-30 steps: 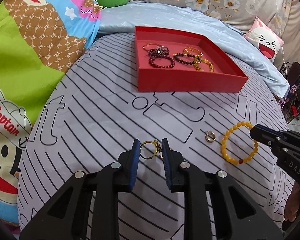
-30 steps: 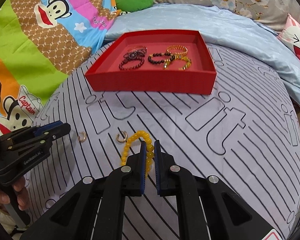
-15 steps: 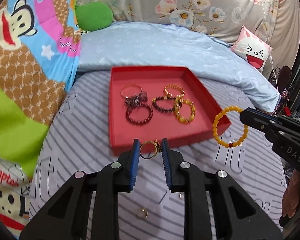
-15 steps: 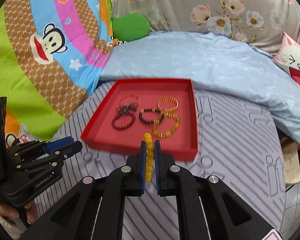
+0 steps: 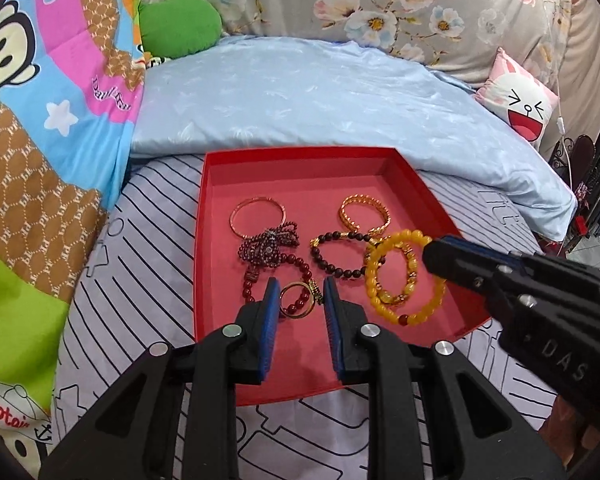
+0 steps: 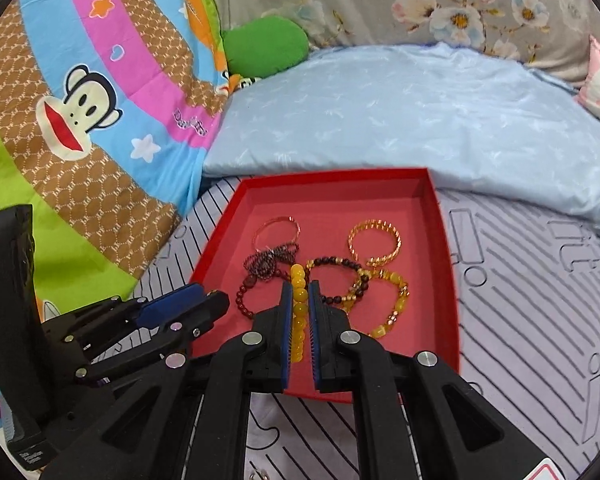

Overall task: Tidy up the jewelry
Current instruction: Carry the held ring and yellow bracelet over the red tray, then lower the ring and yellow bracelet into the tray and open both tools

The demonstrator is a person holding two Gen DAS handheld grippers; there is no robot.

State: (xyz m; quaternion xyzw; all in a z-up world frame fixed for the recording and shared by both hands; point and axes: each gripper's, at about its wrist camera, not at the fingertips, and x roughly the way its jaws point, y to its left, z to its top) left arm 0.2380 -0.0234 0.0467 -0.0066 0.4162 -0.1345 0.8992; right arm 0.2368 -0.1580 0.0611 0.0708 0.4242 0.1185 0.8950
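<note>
A red tray (image 5: 198, 240) lies on the striped sheet and holds several bracelets: a thin gold bangle (image 5: 258, 216), a gold chain bracelet (image 5: 364, 214), and dark bead strands (image 5: 340, 254). My left gripper (image 5: 299, 298) hangs over the tray's near left part, shut on a gold ring (image 5: 296, 300) held upright between its blue pads. My right gripper (image 6: 300, 292) is shut on a yellow bead bracelet (image 6: 299, 280). In the left wrist view that bracelet (image 5: 418, 315) dangles as a loop from the right gripper (image 5: 432, 258) above the tray's right side. The left gripper (image 6: 188, 300) shows at the tray's left edge.
The tray (image 6: 448, 260) sits on a grey striped sheet (image 5: 140, 264). A light blue quilt (image 5: 300, 92) lies just behind it. A cartoon blanket (image 5: 40, 140) rises on the left, with a green cushion (image 5: 180, 24) and a pink pillow (image 5: 520, 100) farther back.
Both grippers rose off the sheet and travelled to the tray, carrying the ring and the yellow bracelet; they now hang over it. The small earrings on the sheet dropped out of view.
</note>
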